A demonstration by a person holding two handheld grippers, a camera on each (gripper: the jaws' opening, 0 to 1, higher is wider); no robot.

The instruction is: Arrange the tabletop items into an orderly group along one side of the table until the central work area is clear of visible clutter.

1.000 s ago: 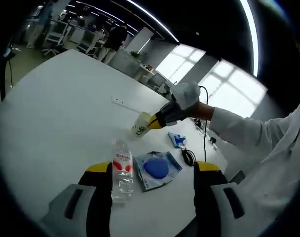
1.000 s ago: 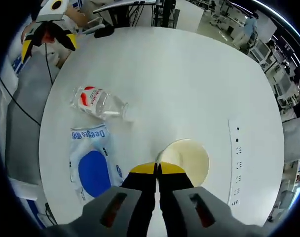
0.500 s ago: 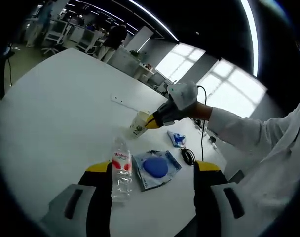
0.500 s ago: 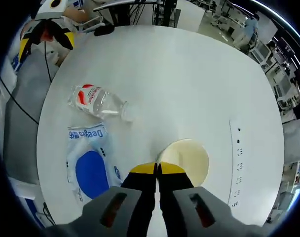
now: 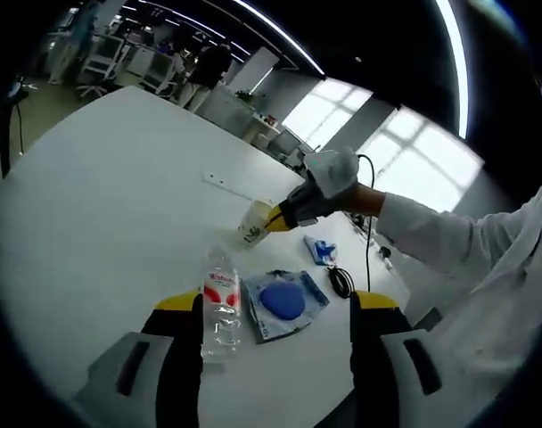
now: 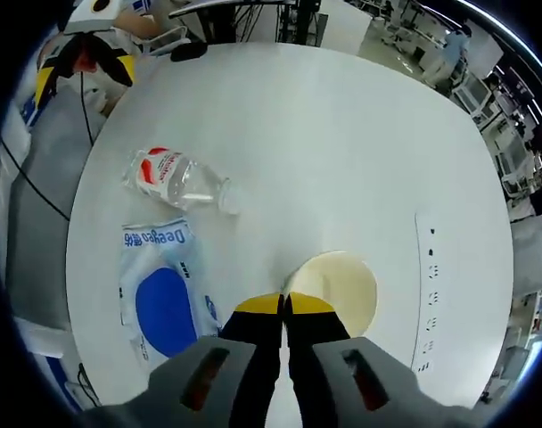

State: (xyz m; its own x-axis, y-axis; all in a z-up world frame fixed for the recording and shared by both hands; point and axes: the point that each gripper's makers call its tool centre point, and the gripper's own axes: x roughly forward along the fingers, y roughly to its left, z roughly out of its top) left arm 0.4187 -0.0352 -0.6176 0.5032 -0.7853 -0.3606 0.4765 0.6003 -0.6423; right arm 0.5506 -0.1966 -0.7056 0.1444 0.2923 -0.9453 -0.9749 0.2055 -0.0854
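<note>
the paper cup (image 6: 335, 287) was held upright at its rim by the right gripper (image 6: 283, 306); the water bottle (image 6: 176, 181) lay flat, cap toward the cup; the left gripper (image 5: 275, 308) was held wide apart.

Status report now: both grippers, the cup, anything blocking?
Right gripper shut on paper cup rim. Left gripper open, empty, above lying water bottle. Blue packet beside bottle; nothing blocking.

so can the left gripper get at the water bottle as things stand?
Probably yes. The left gripper is open with nothing in it, and the water bottle lies on its side on the table just ahead by its left jaw, nothing between. The right gripper is off holding the paper cup.
</note>
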